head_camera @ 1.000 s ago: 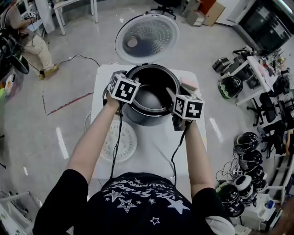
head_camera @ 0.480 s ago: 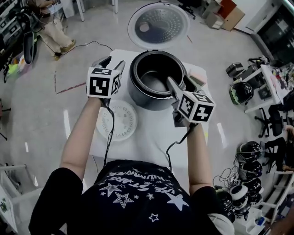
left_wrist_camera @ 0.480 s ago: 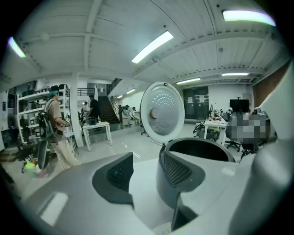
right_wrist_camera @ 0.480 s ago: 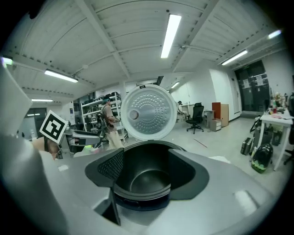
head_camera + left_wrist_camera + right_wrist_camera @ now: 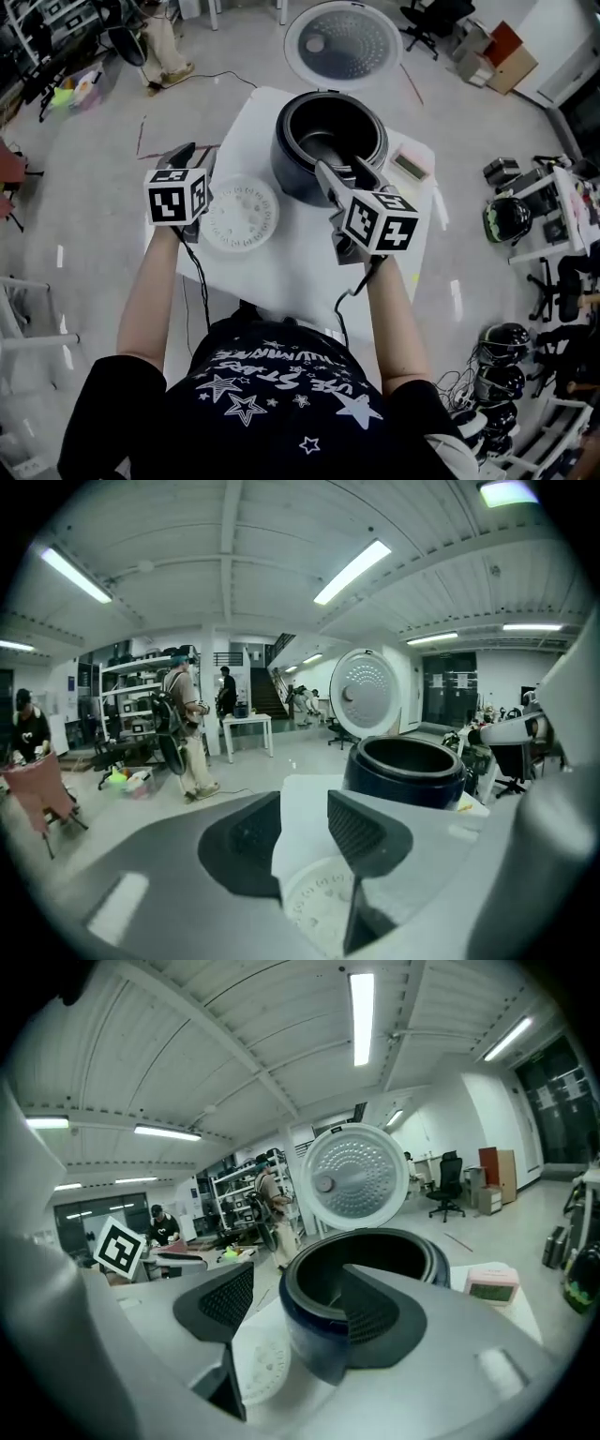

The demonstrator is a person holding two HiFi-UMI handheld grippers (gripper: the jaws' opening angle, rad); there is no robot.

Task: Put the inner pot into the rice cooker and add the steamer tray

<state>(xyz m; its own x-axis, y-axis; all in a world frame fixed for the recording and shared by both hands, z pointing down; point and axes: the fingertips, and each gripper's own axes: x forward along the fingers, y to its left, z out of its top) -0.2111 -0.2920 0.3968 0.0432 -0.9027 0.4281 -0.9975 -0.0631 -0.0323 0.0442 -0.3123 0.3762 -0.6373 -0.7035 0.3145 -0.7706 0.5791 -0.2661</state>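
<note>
Status from head view: dark metal inner pot [image 5: 323, 150] sits inside the round black rice cooker [image 5: 286, 167], whose white-rimmed lid [image 5: 347, 42] stands open behind it. We see the white perforated steamer tray [image 5: 239, 214] flat on the white worktop [image 5: 281, 272], just left of the cooker. There the left gripper [image 5: 190, 159] hangs just left of the tray and the right gripper [image 5: 342, 173] at the cooker's near rim. Only the gripper views show the jaws: both pairs apart, nothing clamped. The left gripper view frames the tray, the right the cooker wall.
</note>
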